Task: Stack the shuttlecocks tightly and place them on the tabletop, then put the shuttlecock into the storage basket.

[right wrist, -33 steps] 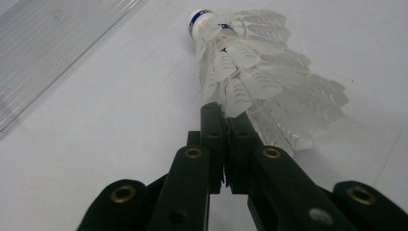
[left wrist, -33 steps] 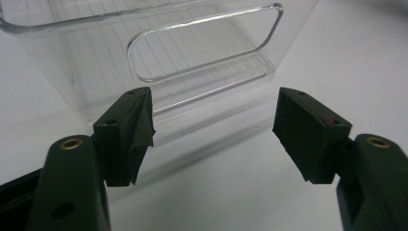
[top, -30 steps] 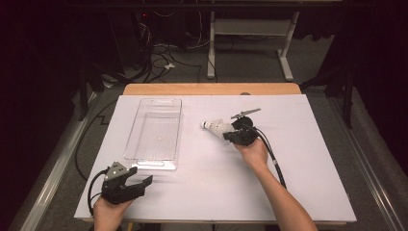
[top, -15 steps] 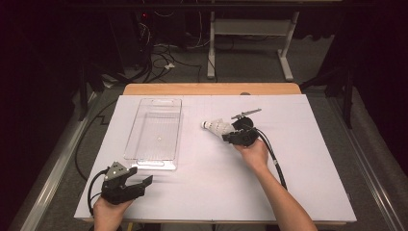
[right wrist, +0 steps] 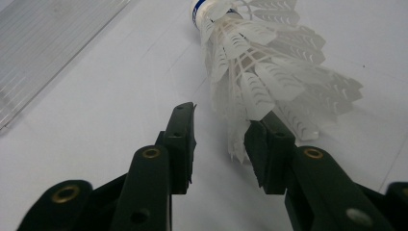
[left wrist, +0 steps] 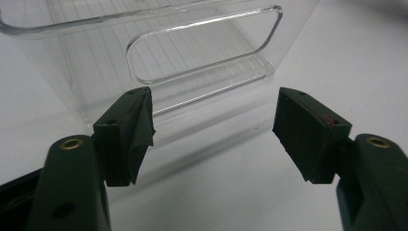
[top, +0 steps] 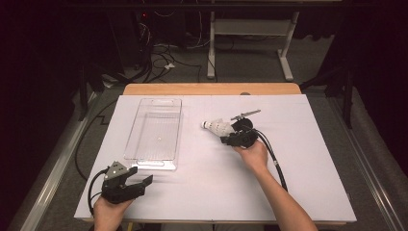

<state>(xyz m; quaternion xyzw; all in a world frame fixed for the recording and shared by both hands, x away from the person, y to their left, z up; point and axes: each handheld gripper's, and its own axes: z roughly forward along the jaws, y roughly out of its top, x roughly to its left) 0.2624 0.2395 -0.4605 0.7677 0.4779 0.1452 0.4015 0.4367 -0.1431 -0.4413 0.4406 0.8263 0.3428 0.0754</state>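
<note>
White shuttlecock (right wrist: 260, 72) with blue band at cork; clear ribbed plastic tray (top: 156, 127); black grippers (top: 126, 186) with brass-coloured rivets; white table sheet (top: 308, 159); tan wooden table edge (top: 211, 89).

left gripper (top: 144, 182) at 7 o'clock of table, held low in left hand (top: 108, 211), jaws wide apart, pointing toward 2 o'clock. right gripper (top: 230, 130) near centre, right hand (top: 252, 155) behind it, forearm entering from 5 o'clock; jaws just been opening, now part-spread, nothing clamped.

A white-covered table (top: 298, 192) carries a clear plastic tray (top: 156, 130) and a shuttlecock (top: 217, 127).
</note>
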